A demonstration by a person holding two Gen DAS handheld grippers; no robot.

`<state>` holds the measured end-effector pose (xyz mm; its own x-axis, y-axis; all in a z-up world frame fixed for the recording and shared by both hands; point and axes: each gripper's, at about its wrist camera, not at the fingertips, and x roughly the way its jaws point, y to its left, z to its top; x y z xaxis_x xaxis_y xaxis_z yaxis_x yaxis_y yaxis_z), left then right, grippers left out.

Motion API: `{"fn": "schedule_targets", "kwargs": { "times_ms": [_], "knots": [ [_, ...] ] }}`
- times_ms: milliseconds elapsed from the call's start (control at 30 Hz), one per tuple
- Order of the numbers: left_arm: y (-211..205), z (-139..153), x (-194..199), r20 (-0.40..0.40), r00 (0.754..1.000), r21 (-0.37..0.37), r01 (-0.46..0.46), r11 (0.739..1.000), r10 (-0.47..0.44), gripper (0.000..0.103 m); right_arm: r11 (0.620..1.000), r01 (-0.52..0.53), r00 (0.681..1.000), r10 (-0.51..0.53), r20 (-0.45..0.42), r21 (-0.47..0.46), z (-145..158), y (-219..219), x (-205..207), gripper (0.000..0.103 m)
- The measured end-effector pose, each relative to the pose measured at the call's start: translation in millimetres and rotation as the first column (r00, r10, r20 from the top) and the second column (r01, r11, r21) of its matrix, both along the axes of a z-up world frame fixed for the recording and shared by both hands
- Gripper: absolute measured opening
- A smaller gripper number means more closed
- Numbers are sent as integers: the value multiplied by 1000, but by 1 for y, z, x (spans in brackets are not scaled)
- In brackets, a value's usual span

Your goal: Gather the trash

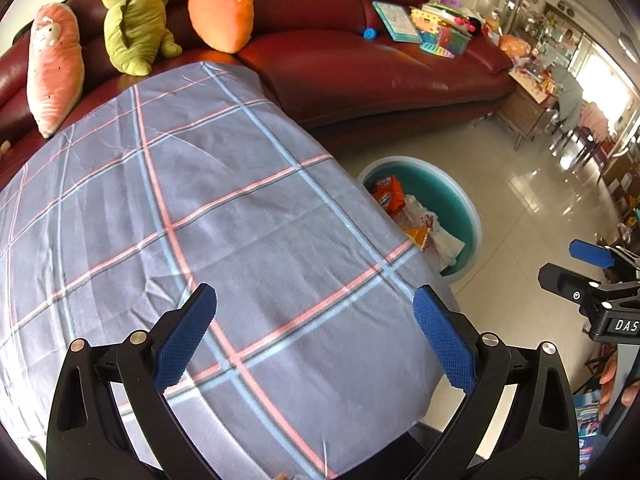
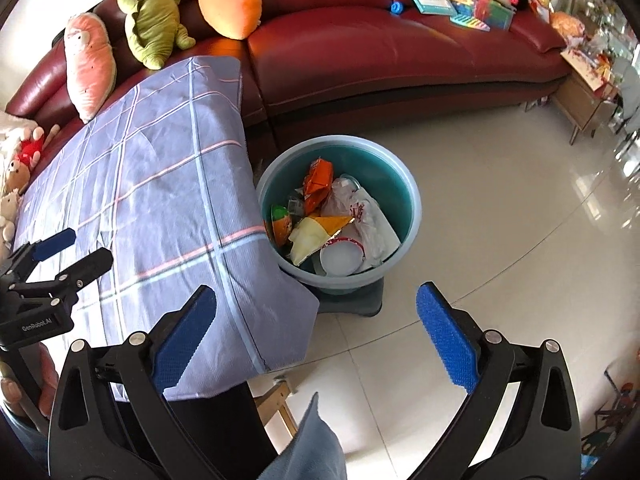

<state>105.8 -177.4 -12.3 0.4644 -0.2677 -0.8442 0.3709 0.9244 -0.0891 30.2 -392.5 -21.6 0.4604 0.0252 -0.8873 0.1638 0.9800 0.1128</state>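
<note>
A teal basin (image 2: 404, 184) stands on the floor beside the table and holds trash: an orange snack bag (image 2: 318, 180), a white plastic bag (image 2: 368, 220), a yellow wrapper (image 2: 316, 236), a white lid (image 2: 341, 259) and a green-orange packet (image 2: 282, 224). In the left wrist view the basin (image 1: 452, 196) shows past the table's right edge, partly hidden by the cloth. My left gripper (image 1: 316, 336) hangs open over the plaid tablecloth (image 1: 200, 220), nothing between its fingers. My right gripper (image 2: 316, 332) is open above the table corner and floor, short of the basin. Each gripper shows in the other's view: left gripper (image 2: 72, 252), right gripper (image 1: 576, 264).
A dark red sofa (image 2: 400, 52) runs behind the table and basin, with plush toys (image 2: 156, 16) on its left and books and toys (image 2: 472, 0) on its right. Shiny floor tiles (image 2: 500, 240) spread to the right. A wooden side table (image 1: 524, 108) stands by the sofa's end.
</note>
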Motion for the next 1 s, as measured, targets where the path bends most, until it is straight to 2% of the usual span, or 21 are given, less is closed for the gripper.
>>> {"fn": "schedule_targets", "kwargs": {
  "times_ms": [300,1000],
  "knots": [
    [5,7,-20,27,999,11,-30,999,30,99,996,-30,999,32,15,-79,1,10,-20,96],
    [-5,-9,-21,9,1000,33,-16,999,16,99,998,-29,1000,28,-9,-59,-17,9,-15,96]
  ]
}}
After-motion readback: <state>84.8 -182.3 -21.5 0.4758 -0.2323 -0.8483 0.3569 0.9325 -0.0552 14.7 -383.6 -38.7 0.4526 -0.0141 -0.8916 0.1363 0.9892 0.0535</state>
